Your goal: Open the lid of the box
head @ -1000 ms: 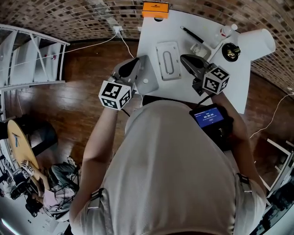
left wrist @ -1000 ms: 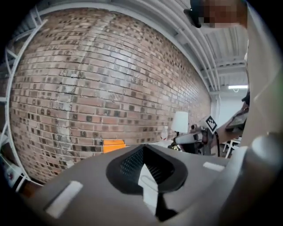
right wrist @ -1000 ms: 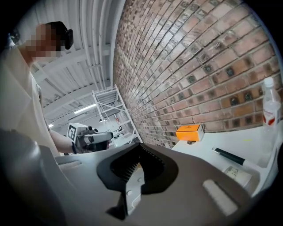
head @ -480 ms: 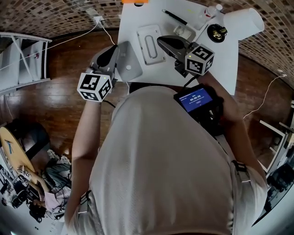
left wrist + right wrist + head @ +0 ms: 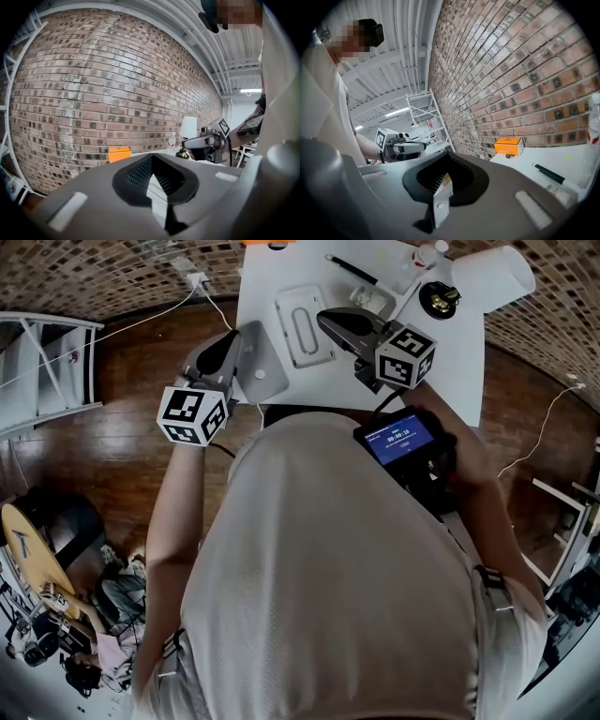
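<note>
Box (image 5: 302,324) is set on the bench (image 5: 450,352), lid apparently down; long axis is run away from the person; box is flanked by both grippers. Right gripper (image 5: 328,320) is held just beside its right edge, possibly over it; contact cannot be judged from above. Left gripper (image 5: 246,345) is held at the bench's left edge, farther off; both pairs of jaws are pressed together, nothing pinched; right is judged better placed for the lid.

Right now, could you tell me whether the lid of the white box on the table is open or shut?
Shut: in the head view the lid lies flat on the box, no edge raised.
</note>
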Tool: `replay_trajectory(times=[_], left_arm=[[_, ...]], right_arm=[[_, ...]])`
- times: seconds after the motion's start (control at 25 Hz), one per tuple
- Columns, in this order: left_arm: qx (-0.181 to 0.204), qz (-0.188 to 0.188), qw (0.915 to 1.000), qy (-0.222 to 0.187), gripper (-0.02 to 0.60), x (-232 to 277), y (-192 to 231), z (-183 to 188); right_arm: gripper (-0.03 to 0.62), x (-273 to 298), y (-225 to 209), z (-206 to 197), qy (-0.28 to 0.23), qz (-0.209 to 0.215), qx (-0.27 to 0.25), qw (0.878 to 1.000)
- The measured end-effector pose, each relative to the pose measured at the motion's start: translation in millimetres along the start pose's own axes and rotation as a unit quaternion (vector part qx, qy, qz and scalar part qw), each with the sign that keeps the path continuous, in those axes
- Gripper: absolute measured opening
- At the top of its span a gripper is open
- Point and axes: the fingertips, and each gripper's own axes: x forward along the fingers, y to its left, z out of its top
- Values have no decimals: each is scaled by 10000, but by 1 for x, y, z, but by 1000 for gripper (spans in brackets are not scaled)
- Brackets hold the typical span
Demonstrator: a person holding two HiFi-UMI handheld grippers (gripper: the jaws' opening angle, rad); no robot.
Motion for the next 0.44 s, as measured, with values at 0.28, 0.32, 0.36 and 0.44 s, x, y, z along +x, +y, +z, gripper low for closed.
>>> replay_trajectory(times=[0.28,0.32,0.36,0.44], left_arm=[[-60,-46,10000,44,2,-5,9,6],[-64,-52,10000,51,2,-6,10,6],[-64,-59,9999,58,2,-6,10,5],[-64,-72,9999,73,2,-6,11,2]], right_arm=[[0,8,5,8,50,-62,20,10000],[0,8,5,7,52,-68,24,10000],[0,9,5,6,52,-73,29,10000],[0,10,5,3,49,-79,38,9999]])
